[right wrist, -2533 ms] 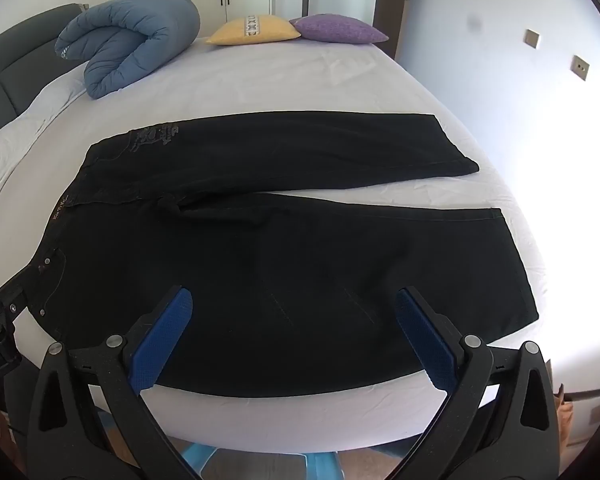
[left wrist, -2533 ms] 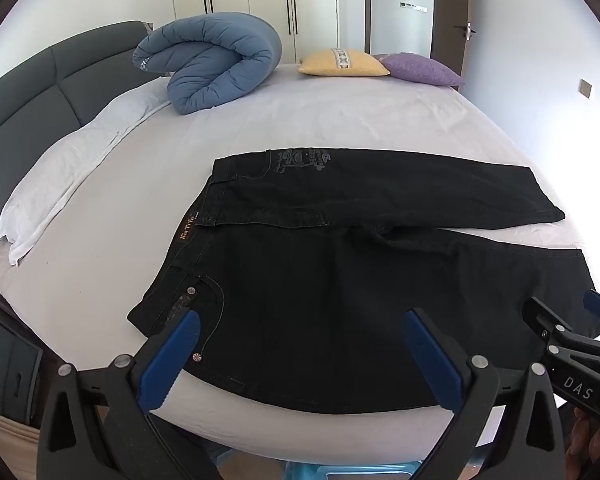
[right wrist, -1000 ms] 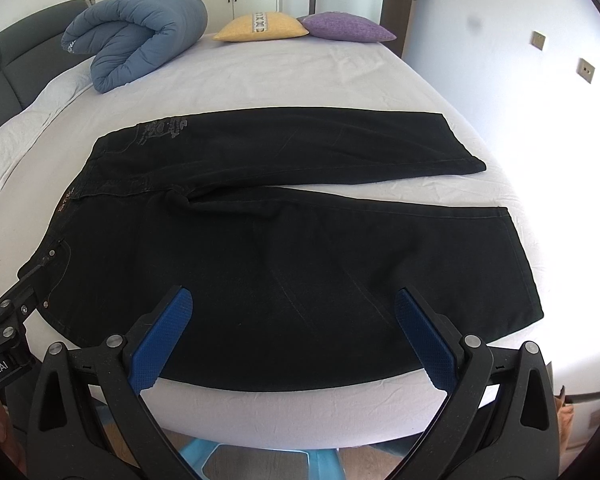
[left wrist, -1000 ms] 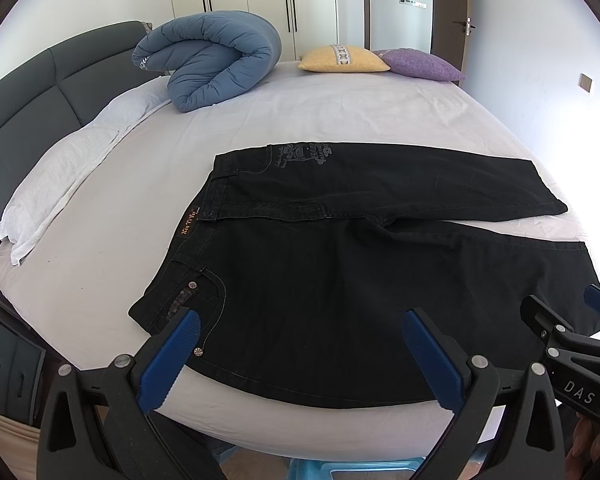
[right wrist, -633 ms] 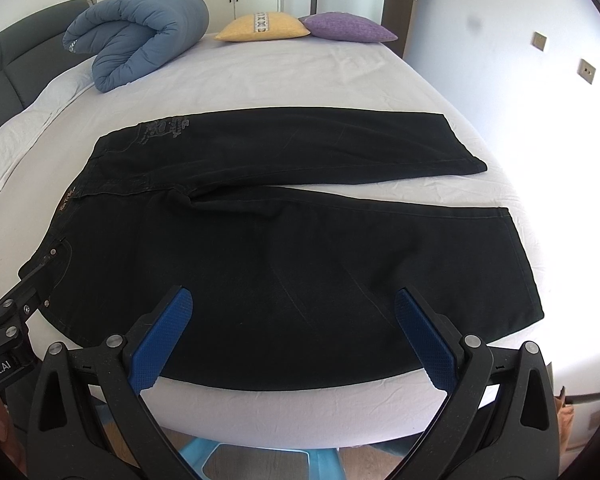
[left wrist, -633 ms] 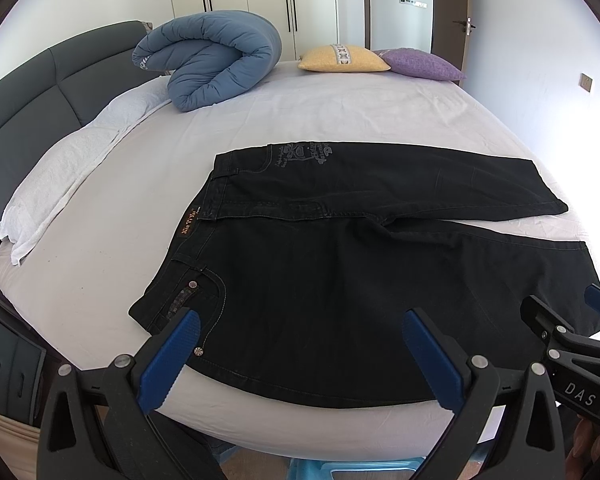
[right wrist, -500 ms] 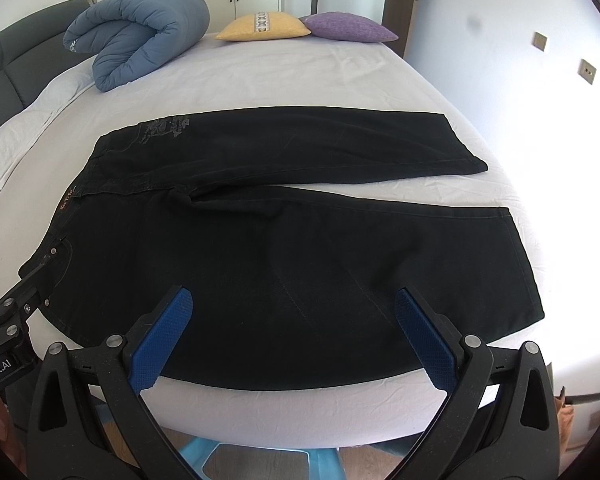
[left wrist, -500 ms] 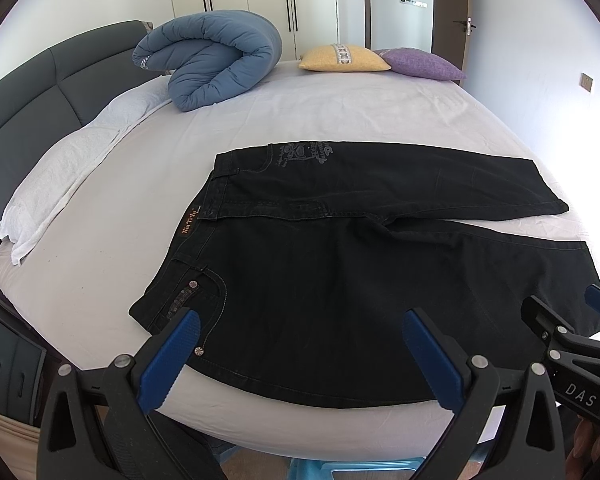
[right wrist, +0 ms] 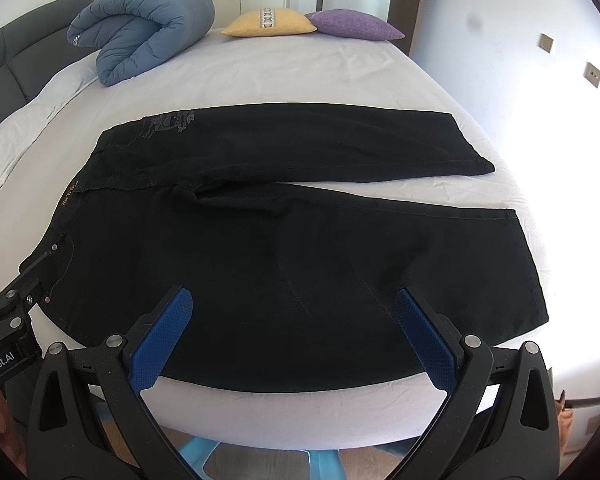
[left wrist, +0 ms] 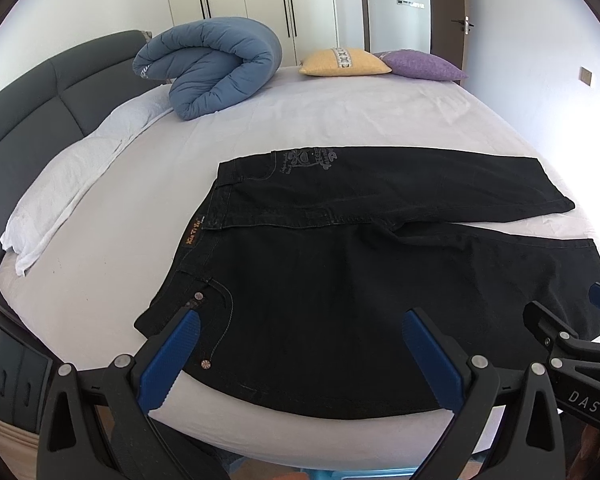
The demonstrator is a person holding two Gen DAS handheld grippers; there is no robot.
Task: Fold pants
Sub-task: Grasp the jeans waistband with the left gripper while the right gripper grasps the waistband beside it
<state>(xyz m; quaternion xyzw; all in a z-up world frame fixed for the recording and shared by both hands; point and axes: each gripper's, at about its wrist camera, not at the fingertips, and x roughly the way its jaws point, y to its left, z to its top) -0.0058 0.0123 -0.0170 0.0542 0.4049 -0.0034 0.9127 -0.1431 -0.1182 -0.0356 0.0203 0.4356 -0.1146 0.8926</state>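
Black pants lie flat on the white bed, waistband to the left and both legs stretched to the right. The far leg is printed near its pocket. My left gripper stands open above the near edge, over the waist and front pocket with its rivet. Further right, my right gripper is also open, over the near leg. Neither touches the cloth. Each gripper shows at the other view's edge: the right gripper and the left gripper.
A rolled blue duvet, a yellow cushion and a purple cushion sit at the far side. White pillows lie along the dark headboard on the left. A light blue stool stands below the bed's near edge.
Both grippers have drifted slightly since 2.5 s ago, so the pants sit a little higher in view. The pants have not moved and both grippers stay open.
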